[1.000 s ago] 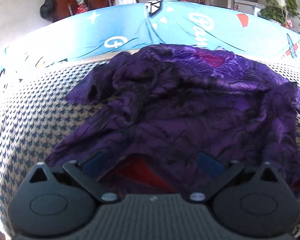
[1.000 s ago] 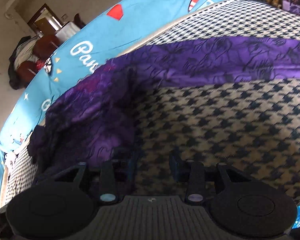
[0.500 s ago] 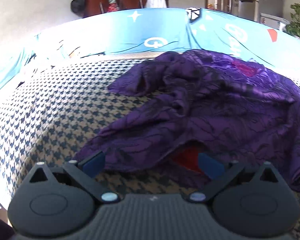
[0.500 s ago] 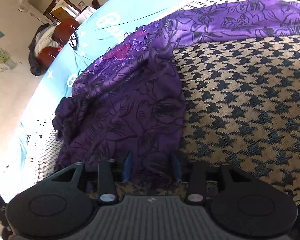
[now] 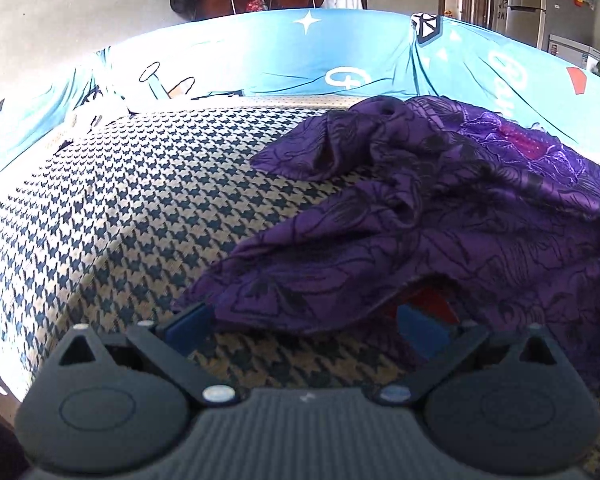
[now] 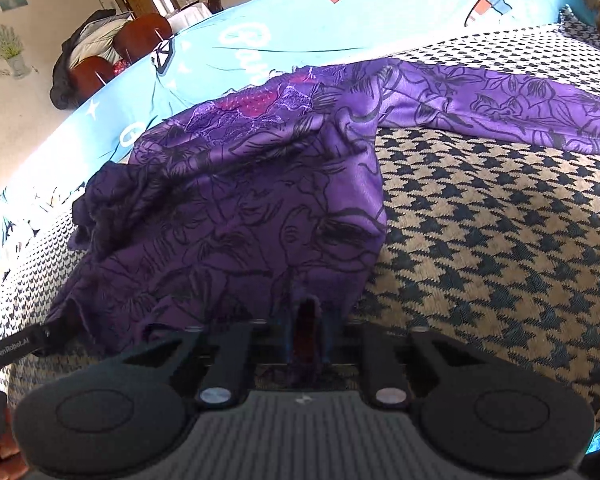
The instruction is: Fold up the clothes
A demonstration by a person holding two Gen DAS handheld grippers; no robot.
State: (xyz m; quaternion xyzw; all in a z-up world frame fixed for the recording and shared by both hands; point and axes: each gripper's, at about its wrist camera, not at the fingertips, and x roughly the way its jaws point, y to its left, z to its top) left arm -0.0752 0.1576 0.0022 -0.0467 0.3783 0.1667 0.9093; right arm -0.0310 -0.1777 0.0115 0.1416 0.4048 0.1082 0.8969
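While the right gripper [image 6: 306, 332] pinches the purple garment [image 6: 240, 216] and the left gripper [image 5: 304, 320] gapes around its hem, even tension should be kept.

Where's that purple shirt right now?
The purple shirt lies crumpled on the houndstooth cover, near the blue sheet. The right claw pinches its hem.

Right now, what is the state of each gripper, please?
Left gripper: open, its fingers either side of the garment hem.
Right gripper: closed on the garment.
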